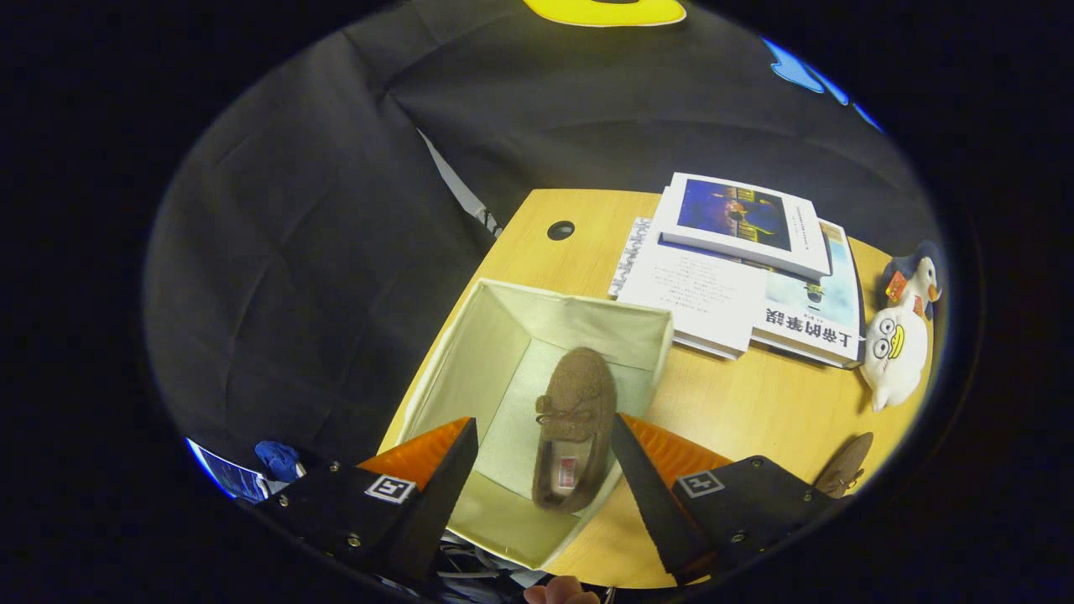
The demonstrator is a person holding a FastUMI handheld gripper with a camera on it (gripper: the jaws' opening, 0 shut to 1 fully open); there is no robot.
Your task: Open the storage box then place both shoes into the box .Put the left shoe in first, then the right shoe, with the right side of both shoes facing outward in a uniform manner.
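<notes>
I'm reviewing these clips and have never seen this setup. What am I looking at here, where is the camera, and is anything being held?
The camera rides on a hand-held two-finger gripper, looking down along its fingers. They are spread open above an open cream storage box on a wooden table, holding nothing. One brown shoe lies inside the box between the fingers. A second brown shoe waits on the table beyond the right finger. Further back are stacked books and a white plush toy.

Wooden table (738, 403) against black cloth wall (336, 210)
</notes>
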